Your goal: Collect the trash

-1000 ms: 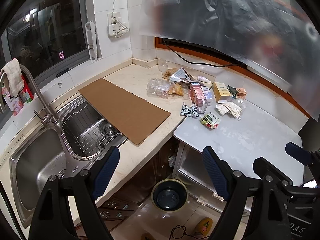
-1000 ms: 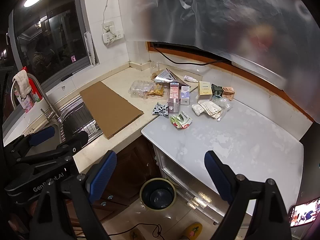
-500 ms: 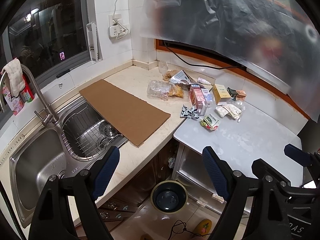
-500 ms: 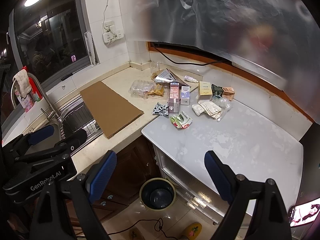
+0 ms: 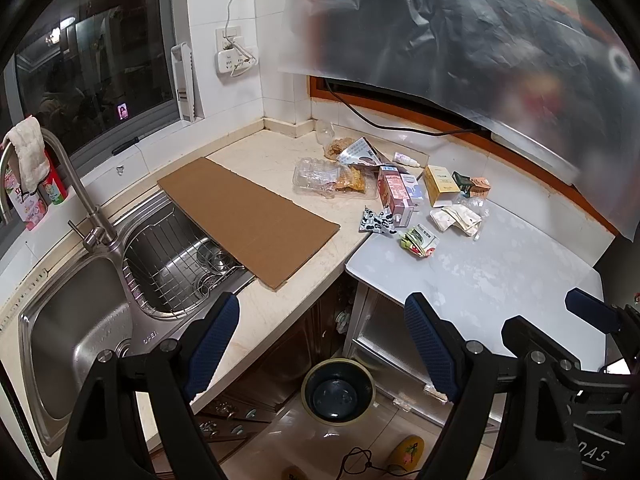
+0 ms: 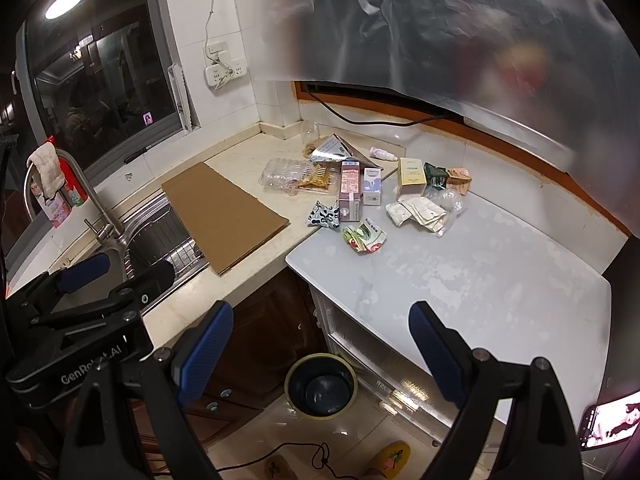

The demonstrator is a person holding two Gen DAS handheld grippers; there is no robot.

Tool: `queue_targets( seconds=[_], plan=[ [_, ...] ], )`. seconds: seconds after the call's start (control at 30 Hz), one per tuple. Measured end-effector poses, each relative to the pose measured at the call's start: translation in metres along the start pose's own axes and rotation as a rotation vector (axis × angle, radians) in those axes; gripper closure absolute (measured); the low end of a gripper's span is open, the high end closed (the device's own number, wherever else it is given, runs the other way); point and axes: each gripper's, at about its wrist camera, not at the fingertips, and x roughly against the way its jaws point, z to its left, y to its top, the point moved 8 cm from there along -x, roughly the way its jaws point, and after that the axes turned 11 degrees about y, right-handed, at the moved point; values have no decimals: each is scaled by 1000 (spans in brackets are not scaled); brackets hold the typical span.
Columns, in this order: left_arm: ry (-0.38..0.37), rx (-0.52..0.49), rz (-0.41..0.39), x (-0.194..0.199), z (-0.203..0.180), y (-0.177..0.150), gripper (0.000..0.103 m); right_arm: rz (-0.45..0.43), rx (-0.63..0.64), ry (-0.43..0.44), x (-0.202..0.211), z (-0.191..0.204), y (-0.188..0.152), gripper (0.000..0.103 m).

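At far left a double sink (image 5: 80, 320) sits in the beige counter (image 5: 280, 312), with one faucet (image 5: 76, 184) behind it and a wire rack in the right basin. One flat cardboard sheet (image 5: 248, 216) lies partly over that basin, its near corner past the sink's edge. Right of it the beige counter meets a white counter (image 5: 500, 272) whose front corner juts out over the floor. The trash clusters where the two meet: one clear plastic tray (image 5: 316, 178), two upright cartons (image 5: 394, 196) side by side, one black-and-white wrapper (image 5: 376, 222) at the seam, one green-and-red wrapper (image 5: 420, 240), crumpled paper (image 5: 456, 218), one yellow box (image 5: 440, 186). The near and right parts of the white counter are bare, giving open room. On the floor below the corner stands one round bin (image 5: 338, 394).

The left hand-held gripper (image 5: 320, 344) hangs above the counter edge, jaws spread wide with nothing between them. The right hand-held gripper (image 6: 320, 344) is likewise wide open and holds nothing, well apart from the trash.
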Motion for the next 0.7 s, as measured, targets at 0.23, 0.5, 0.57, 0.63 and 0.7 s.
queue_targets(
  seconds=[0.23,0.5,0.57,0.63,0.7],
  plan=[
    [-5,-3,-1,0,-2,-3,20,-3,-8,-2,0,0,-2,13],
    [-20,-6,11,-3,5,-5,20,-2,-17,-3,0,0,-2,13],
    [-25,-8,13,-4,8,-5,20,0,-18,-4,-1,0,-1,13],
    [-31,-12,16,-6,11,-6,20,2,-24,-6,-2,2,-3,13],
    [-38,-20,19,-8,14,-6,20,4,-31,-10,-3,5,-5,13]
  ],
)
